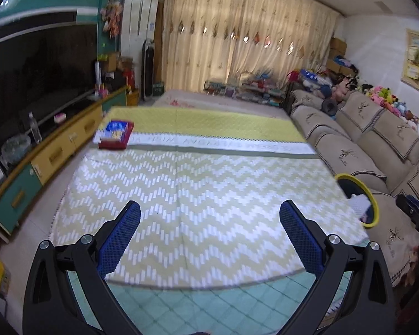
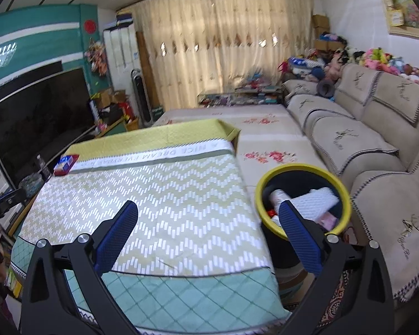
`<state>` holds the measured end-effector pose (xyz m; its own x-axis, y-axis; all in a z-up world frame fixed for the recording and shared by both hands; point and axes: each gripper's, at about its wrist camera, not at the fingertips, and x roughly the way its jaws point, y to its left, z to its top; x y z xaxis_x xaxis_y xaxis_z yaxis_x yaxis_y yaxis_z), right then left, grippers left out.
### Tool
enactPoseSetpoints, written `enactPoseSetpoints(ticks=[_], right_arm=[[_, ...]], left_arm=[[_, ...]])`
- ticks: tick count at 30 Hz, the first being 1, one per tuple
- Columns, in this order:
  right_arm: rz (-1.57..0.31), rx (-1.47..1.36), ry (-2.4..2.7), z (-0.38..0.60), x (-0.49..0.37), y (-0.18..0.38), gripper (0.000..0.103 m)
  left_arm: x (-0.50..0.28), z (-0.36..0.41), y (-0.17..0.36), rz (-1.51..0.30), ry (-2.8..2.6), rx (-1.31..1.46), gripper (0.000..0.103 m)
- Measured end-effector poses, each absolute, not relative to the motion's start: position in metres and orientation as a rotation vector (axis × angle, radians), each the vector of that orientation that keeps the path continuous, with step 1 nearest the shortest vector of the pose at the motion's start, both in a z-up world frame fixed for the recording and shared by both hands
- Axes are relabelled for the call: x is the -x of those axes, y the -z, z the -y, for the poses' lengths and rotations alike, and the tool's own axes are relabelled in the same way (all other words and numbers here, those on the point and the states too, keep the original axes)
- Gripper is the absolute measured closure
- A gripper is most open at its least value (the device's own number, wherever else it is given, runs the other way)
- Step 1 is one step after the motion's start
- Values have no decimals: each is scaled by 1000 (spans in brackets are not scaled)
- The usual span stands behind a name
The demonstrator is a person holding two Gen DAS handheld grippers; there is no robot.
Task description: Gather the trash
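A black bin with a yellow rim stands between the covered table and the sofa, and it holds white wrappers and other scraps. The same bin shows at the right edge of the left wrist view. My right gripper is open above the table's near right part, its right finger in front of the bin. My left gripper is open over the zigzag cloth, holding nothing. A red box with a blue and white packet lies at the table's far left corner, also visible as the red box.
A beige sofa runs along the right, with plush toys piled behind it. A TV on a low cabinet lines the left. A floral mat lies beyond the table. Curtains close the far wall.
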<state>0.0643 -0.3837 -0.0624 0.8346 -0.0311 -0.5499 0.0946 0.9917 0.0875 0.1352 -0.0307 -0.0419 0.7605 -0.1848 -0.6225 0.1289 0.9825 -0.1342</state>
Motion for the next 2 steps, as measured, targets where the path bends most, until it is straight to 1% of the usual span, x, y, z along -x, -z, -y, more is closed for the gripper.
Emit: enactPoseSetpoints(ticks=[2], right_arm=[[-614, -101, 52, 379, -91, 72, 7]], left_arm=[[-168, 26, 60, -730, 140, 58, 5]])
